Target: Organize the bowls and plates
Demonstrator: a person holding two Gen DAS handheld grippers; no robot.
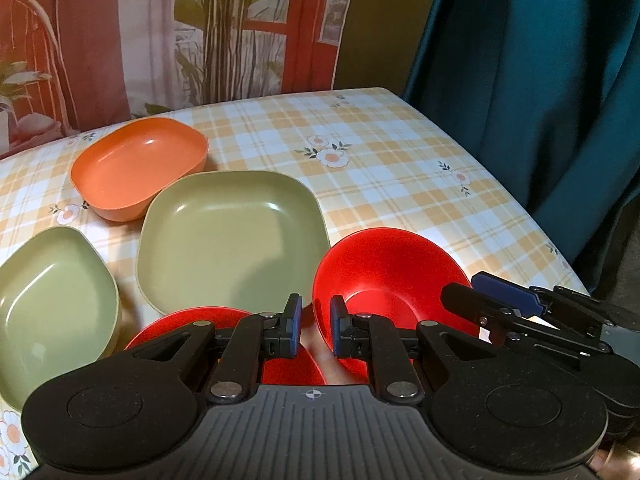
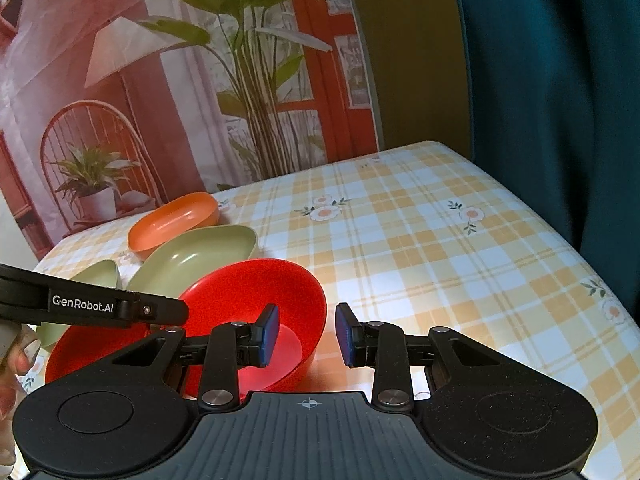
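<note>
Tablecloth (image 1: 400, 168), yellow plaid w/ flowers, holds all the dishes. L to R in left wrist view: green bowl (image 1: 52, 300) at far left edge, orange bowl (image 1: 138, 166) behind it, green plate (image 1: 228, 240) in middle, red plate (image 1: 200, 320) at near edge, red bowl (image 1: 384, 276) tilted beside it. Left gripper (image 1: 315, 330) has fingers spread, its right pad at the bowl's left rim, not pinching. Right gripper (image 2: 306, 334) also spread, straddling the bowl's right rim w/ left pad inside.

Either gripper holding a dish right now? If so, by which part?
Nothing held. The left gripper is open between the two red bowls; the right gripper is open, its fingers straddling the right red bowl's rim, not clamped.
</note>
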